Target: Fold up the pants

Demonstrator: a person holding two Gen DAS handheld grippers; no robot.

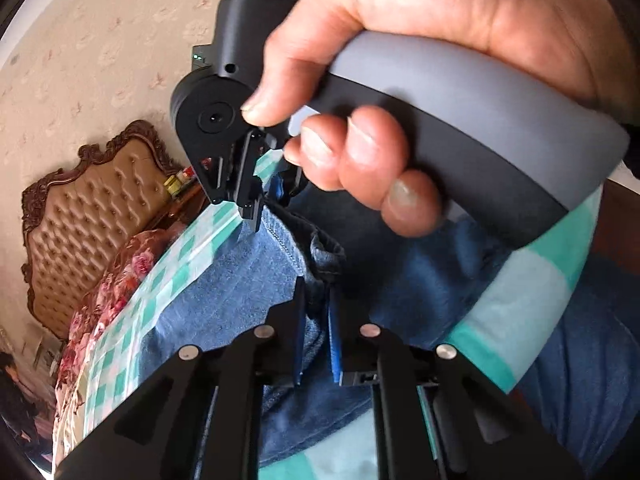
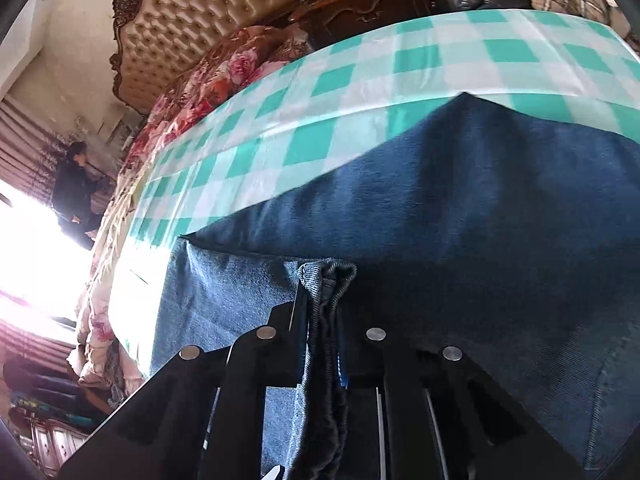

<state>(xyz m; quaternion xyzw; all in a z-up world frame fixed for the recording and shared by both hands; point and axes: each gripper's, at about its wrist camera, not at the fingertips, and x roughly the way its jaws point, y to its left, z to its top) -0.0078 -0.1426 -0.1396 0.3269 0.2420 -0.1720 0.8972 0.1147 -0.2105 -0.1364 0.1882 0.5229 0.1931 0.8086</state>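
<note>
Blue denim pants (image 1: 248, 280) lie on a green-and-white checked cloth (image 1: 172, 264). My left gripper (image 1: 316, 300) is shut on a bunched hem edge of the pants. In the left wrist view the right gripper (image 1: 256, 204), held by a hand, pinches another edge of the same denim just ahead. In the right wrist view my right gripper (image 2: 322, 308) is shut on a folded denim hem (image 2: 328, 276), with the darker pants body (image 2: 460, 220) spread beyond it over the checked cloth (image 2: 360, 92).
A tufted headboard (image 2: 192, 20) and a floral quilt (image 2: 208, 88) lie beyond the cloth. A dark wood nightstand (image 2: 368, 4) carries small items. A person in black (image 2: 74, 196) stands by a bright window at the left.
</note>
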